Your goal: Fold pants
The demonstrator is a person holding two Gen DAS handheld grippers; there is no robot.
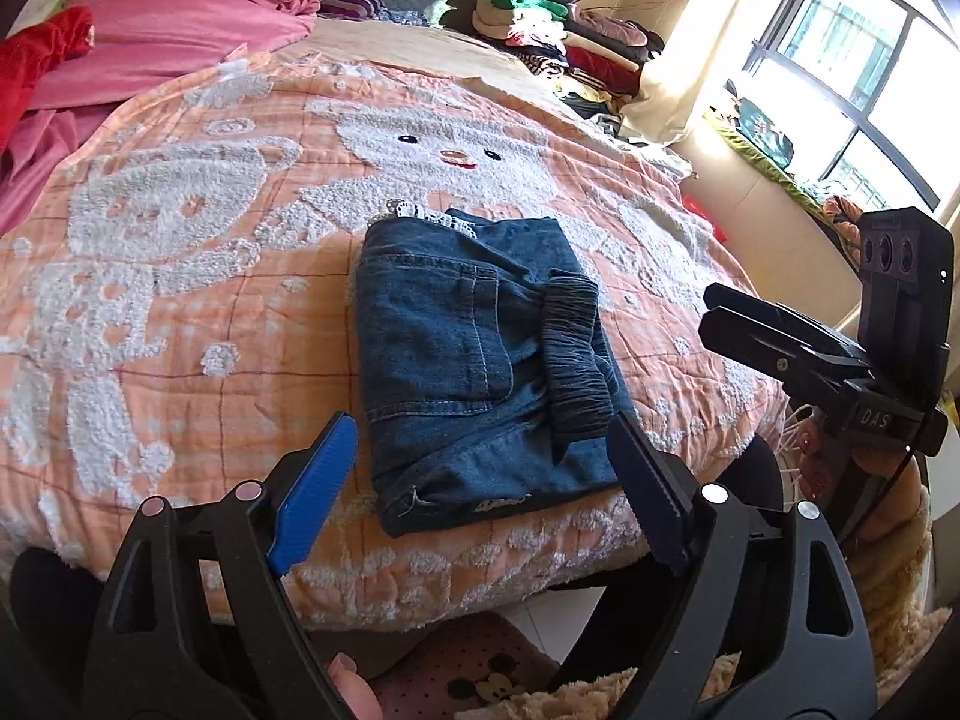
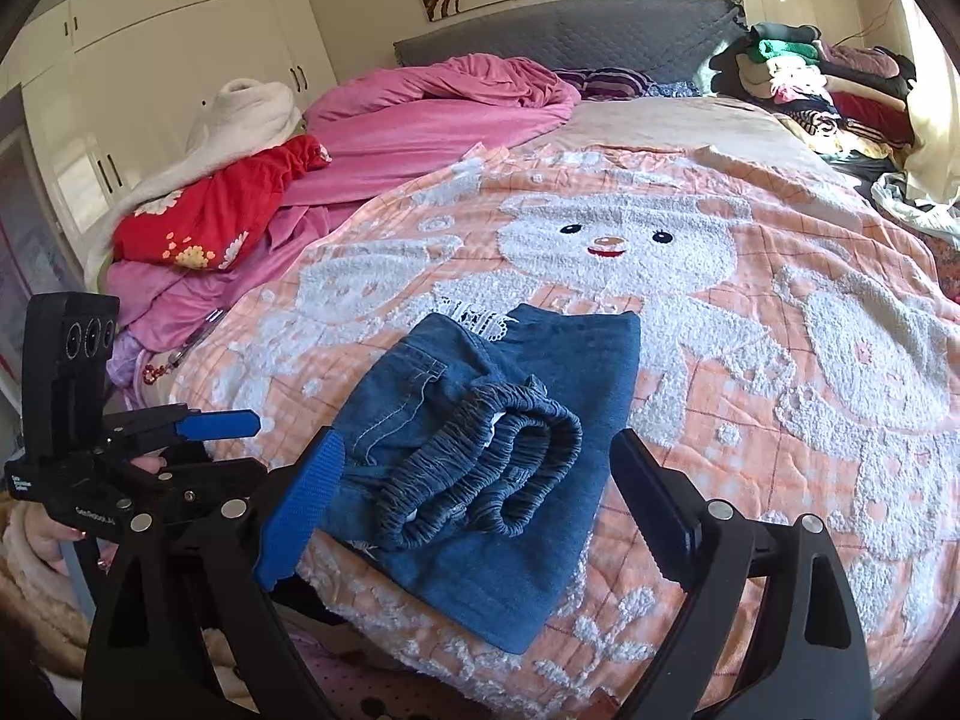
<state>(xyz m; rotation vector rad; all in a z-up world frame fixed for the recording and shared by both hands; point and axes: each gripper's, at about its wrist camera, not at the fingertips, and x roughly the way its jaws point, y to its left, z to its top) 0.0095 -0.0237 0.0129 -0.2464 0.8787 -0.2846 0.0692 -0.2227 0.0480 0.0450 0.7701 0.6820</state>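
The folded pants (image 1: 474, 360) are seen lying on the blanket (image 1: 180, 276) near the bed's 6 o'clock edge, with the left gripper (image 1: 480, 492) and right gripper (image 2: 474, 504) both spread wide and empty just short of them.

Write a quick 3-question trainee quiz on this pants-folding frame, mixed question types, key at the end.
1. True or false: the denim pants lie folded into a compact bundle on the orange bear blanket.
2. Multiple choice: the left gripper and right gripper are: A) both shut on the pants; B) both open, holding nothing; C) one shut on the blanket.
3. Short answer: which part of the pants lies bunched on top of the bundle?

Key:
1. True.
2. B. Both sets of jaws stand wide apart, with the pants beyond them and ungripped.
3. The elastic waistband.
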